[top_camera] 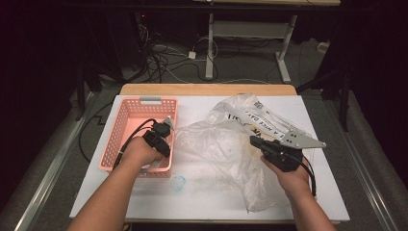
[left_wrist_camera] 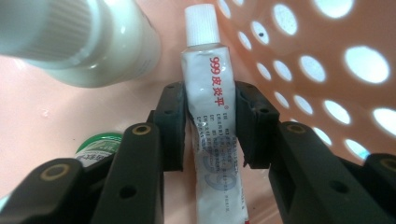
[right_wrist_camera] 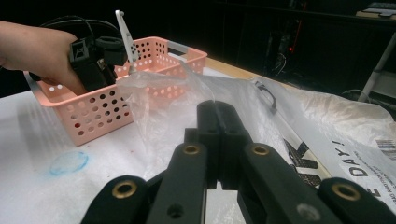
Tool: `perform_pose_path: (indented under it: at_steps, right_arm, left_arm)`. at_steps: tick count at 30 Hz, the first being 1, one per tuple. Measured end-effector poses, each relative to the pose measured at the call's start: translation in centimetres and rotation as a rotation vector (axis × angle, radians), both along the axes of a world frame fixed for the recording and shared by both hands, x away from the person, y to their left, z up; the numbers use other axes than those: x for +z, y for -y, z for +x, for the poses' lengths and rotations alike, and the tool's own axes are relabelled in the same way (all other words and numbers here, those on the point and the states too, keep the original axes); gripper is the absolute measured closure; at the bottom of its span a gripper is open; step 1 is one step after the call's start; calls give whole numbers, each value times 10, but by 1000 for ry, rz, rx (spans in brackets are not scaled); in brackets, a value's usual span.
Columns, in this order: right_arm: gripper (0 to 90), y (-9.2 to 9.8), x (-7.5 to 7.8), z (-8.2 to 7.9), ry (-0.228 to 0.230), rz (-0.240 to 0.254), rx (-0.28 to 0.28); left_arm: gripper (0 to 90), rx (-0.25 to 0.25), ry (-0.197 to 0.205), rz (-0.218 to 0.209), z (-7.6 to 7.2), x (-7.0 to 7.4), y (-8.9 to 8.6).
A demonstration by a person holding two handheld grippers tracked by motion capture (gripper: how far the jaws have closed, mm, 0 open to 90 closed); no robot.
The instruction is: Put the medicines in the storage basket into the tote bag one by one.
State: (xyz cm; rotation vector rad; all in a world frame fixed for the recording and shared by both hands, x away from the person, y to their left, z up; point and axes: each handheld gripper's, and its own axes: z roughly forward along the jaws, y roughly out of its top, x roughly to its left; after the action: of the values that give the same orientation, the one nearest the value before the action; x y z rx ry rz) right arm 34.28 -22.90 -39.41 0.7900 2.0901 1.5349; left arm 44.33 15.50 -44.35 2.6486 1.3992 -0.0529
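Observation:
Inside the pink basket (top_camera: 126, 126), my left gripper (left_wrist_camera: 210, 126) points down, its jaws standing either side of a white tube (left_wrist_camera: 210, 93) with red print and a white cap. Both pads press on the tube's sides. A white bottle (left_wrist_camera: 93, 42) and a green-lidded item (left_wrist_camera: 100, 144) lie beside it on the basket floor. My right gripper (right_wrist_camera: 217, 135) is at the right over the plastic bag (top_camera: 216, 144). Its pads are together, with a fold of the clear film (right_wrist_camera: 159, 93) rising from their tip.
The white table (top_camera: 144, 197) carries a blue ring mark (top_camera: 179, 183) in front of the basket. The crumpled bag with black print (right_wrist_camera: 345, 163) spreads across the middle and right. Beyond the far table edge are cables and a desk frame (top_camera: 210, 43) on the floor.

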Motion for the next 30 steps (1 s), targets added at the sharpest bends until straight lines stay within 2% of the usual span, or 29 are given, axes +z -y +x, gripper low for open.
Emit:
perform_pose_path:
  at_steps: [15,21,30]
  right_arm:
    - [900,1,0,0,-3,11,0]
    - [900,3,1,0,-1,18,-4]
    - [900,4,2,0,0,22,-2]
  left_arm:
    - [665,9,21,7,-2,2,1]
    - [666,29,34,-25,-4,8,-2]
    - [667,42,77,-54,-12,18,-9]
